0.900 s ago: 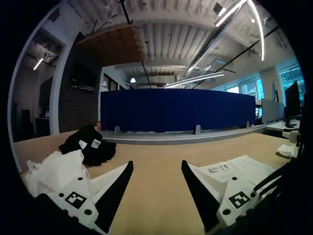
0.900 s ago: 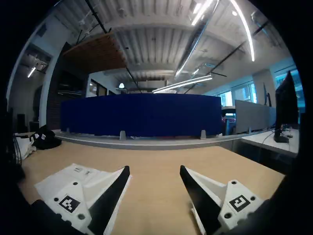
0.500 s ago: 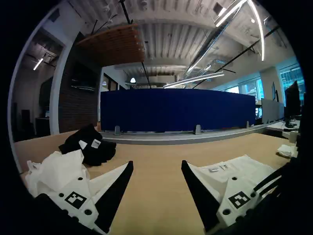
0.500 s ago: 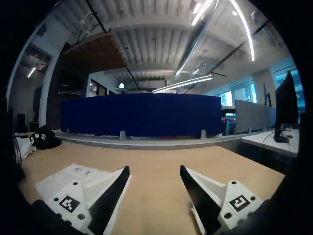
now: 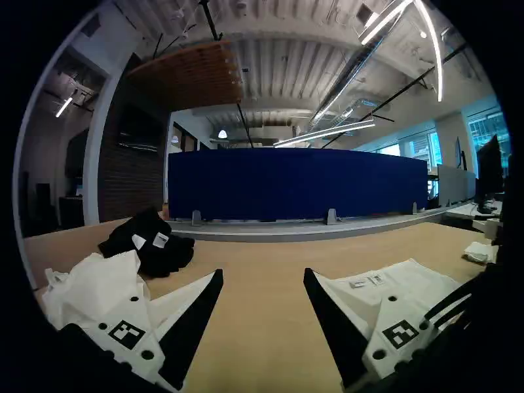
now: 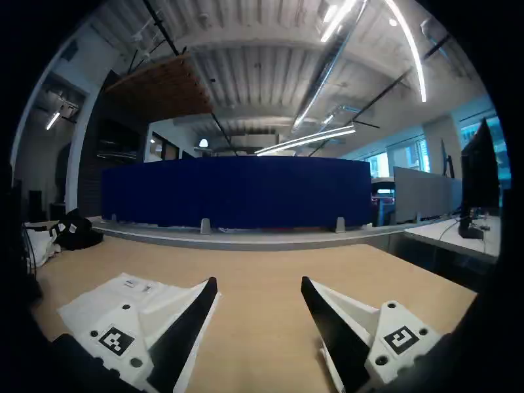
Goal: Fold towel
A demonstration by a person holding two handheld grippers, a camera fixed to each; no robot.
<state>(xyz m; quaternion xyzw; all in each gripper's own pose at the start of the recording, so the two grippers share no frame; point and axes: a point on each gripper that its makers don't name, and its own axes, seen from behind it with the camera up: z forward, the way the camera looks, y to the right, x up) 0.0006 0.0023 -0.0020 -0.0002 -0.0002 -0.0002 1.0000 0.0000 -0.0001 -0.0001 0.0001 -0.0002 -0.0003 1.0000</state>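
In the left gripper view, the left gripper (image 5: 262, 308) sits low over the wooden table (image 5: 262, 262). Its two tongs are spread wide apart and hold nothing. The white towel (image 5: 419, 275) lies flat on the table just behind the right-side tong, with two little tags on top. A bunched white cloth (image 5: 98, 285) sits by the other tong, and a black cloth (image 5: 147, 245) lies a bit behind it. A blue wall (image 5: 295, 183) stands at the far end of the table. In the right gripper view, the right gripper (image 6: 259, 321) is low over the table (image 6: 281, 265) too, its tongs spread wide with nothing between them. The white towel (image 6: 111, 291) lies flat just behind the left-side tong, so it seems to sit between the two grippers. The towel looks thin, soft and light, so it will likely flop and bend when lifted. It may slide on the smooth table. It lies very flat, so a tong may have to slip under an edge. The two near corners look like the best places to pinch, one for each gripper.
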